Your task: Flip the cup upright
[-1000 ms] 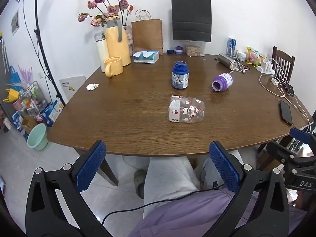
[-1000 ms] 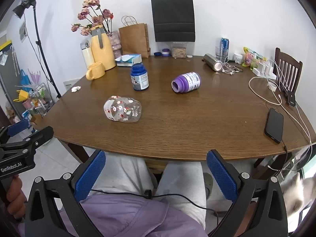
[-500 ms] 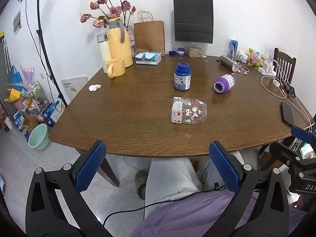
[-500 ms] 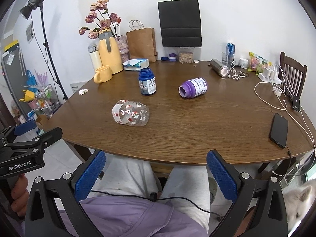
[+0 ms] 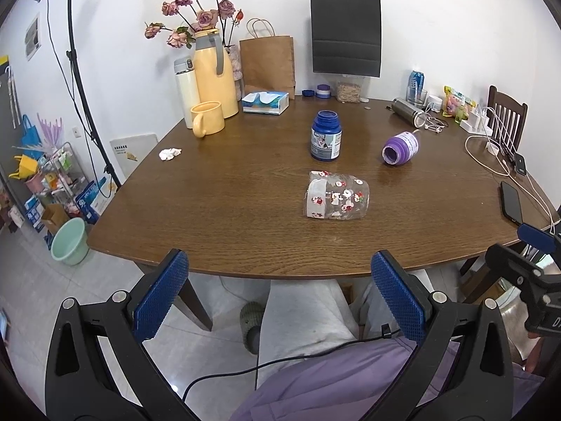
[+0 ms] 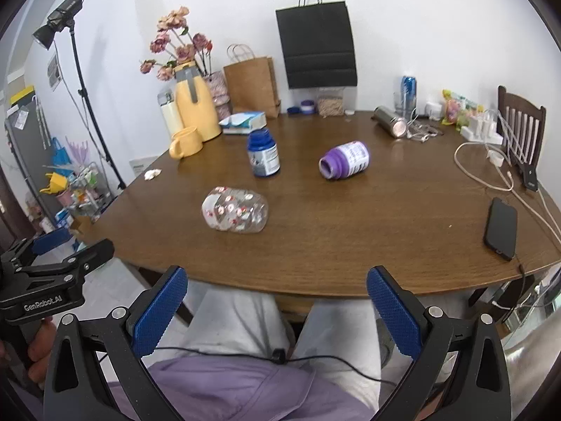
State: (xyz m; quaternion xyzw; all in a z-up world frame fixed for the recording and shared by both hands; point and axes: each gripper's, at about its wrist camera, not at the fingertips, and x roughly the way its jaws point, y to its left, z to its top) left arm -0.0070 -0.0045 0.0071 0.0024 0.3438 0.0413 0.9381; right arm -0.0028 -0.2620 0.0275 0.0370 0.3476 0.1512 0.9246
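A clear cup with red and white prints [image 5: 336,194] lies on its side near the front of the brown table [image 5: 224,203]; it also shows in the right wrist view [image 6: 235,209]. My left gripper [image 5: 278,296] is open and empty, held off the table's front edge over my lap. My right gripper [image 6: 277,308] is open and empty too, also short of the front edge. The left gripper's body shows at the left of the right wrist view [image 6: 52,273].
A blue jar [image 5: 325,135] stands behind the cup. A purple bottle [image 5: 400,148] lies on its side to the right. A yellow mug [image 5: 207,118], yellow flask, tissue box and paper bags stand at the back. A phone [image 5: 511,201] and cables lie at the right.
Both grippers have risen and moved a little toward the table, so the cup sits lower and nearer in both views. The jaws stay open. Nothing on the table has moved.
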